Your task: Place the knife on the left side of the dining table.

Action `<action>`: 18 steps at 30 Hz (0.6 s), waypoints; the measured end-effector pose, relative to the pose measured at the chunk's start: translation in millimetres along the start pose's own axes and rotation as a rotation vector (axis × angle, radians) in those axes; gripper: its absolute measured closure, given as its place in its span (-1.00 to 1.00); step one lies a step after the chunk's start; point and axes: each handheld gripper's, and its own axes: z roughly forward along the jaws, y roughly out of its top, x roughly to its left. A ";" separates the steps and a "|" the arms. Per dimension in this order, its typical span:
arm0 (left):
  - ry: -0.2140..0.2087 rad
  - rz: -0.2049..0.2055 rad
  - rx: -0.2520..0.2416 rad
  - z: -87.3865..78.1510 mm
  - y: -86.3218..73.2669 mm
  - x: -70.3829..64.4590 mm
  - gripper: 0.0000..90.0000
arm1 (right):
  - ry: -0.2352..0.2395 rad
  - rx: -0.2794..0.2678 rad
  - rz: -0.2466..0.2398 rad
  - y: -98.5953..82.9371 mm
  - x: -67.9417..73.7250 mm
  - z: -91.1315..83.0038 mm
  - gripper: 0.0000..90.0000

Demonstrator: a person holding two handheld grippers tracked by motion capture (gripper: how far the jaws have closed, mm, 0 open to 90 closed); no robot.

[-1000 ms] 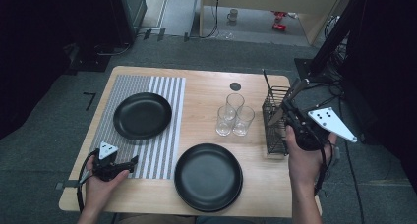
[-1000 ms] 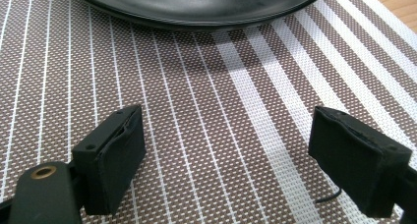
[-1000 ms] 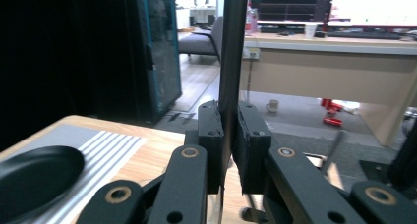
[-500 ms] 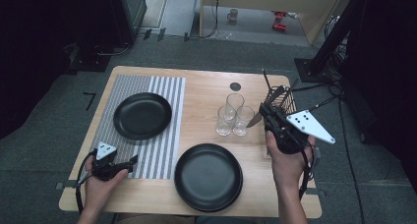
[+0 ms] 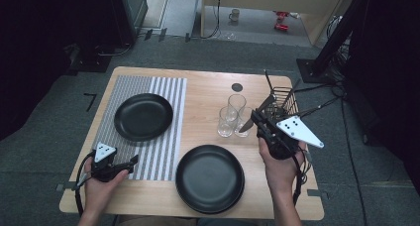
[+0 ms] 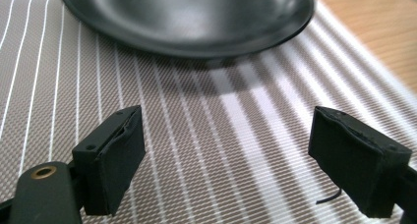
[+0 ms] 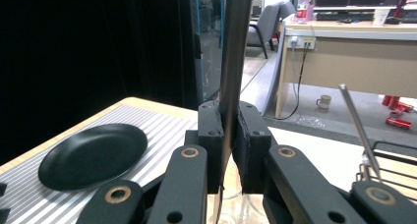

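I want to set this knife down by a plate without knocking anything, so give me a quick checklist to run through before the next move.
1. Grip on the knife: ok, the right gripper has its jaws closed on the metal shaft.
2. Knife out of the wire basket: ok, it is lifted beside the basket.
3. Space from the glasses: not ok, the blade tip hangs right next to them.
4. Landing spot beside the near plate: ok, bare wood to its right.
5. Left gripper: ok, open, low over the striped mat.
6. Which end is gripped: cannot tell.
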 end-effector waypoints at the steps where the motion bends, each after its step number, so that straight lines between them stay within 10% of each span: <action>1: -0.008 0.003 -0.005 -1.1 1.9 -2.4 -0.68 | 0.005 0.003 -0.001 -1.5 1.0 0.5 0.86; 18: -0.126 0.080 -0.046 0.5 31.4 -51.1 -0.68 | 0.040 0.014 -0.021 -7.6 13.1 1.1 0.86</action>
